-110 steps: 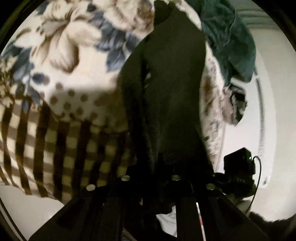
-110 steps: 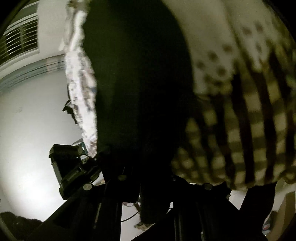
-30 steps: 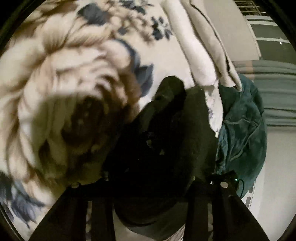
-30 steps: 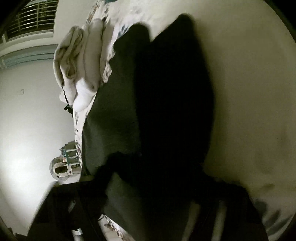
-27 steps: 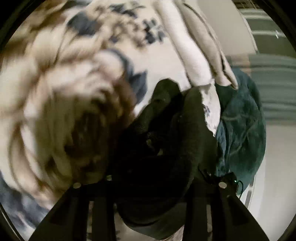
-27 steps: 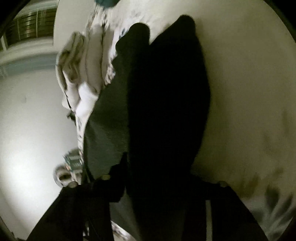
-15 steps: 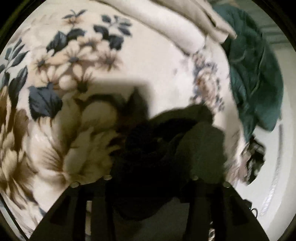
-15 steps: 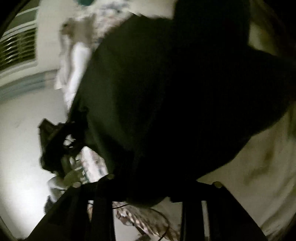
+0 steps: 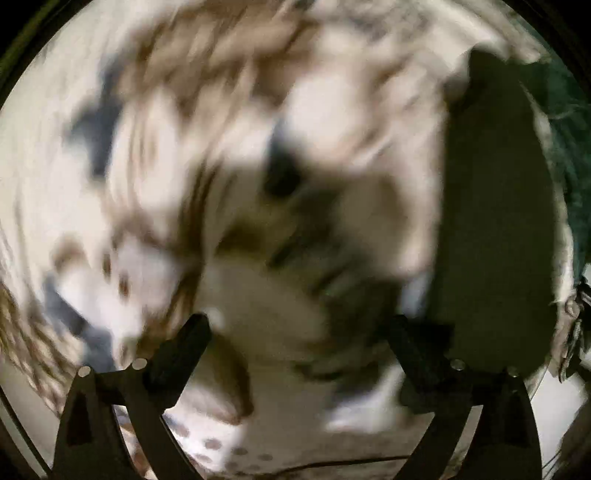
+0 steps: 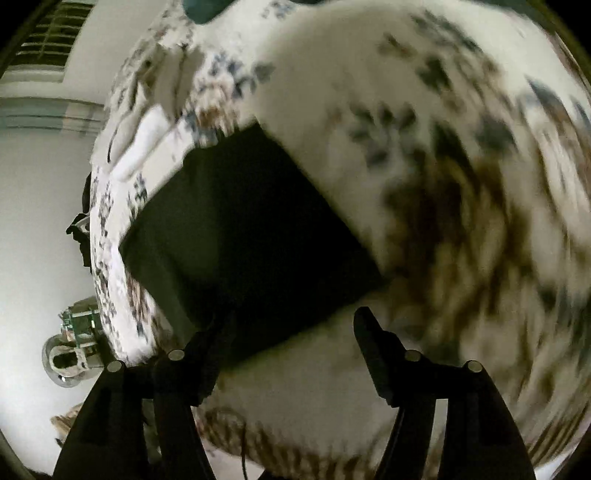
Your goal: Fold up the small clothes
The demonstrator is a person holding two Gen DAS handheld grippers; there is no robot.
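A dark garment point(image 10: 251, 236) lies folded into a flat rectangle on the floral blanket point(image 10: 424, 110). My right gripper point(image 10: 291, 332) hovers over its near corner. Its jaws are opening and the pads press on nothing, though the left finger point(image 10: 207, 347) overlaps the cloth's edge in the picture. In the blurred left wrist view the same dark garment point(image 9: 495, 221) lies off to the right. My left gripper point(image 9: 299, 332) is over bare blanket point(image 9: 221, 147), its jaws opening wide with nothing between them.
Folded white clothes point(image 10: 147, 147) lie beyond the dark garment near the blanket's edge. A teal garment point(image 9: 565, 129) sits at the far right, and shows as the teal garment point(image 10: 207, 7) at the top. A small device point(image 10: 70, 347) stands on the pale floor at left.
Both grippers have let go of the dark garment, which now lies flat and folded. The left gripper swung away to the left of it; the right one lifted and its jaws spread.
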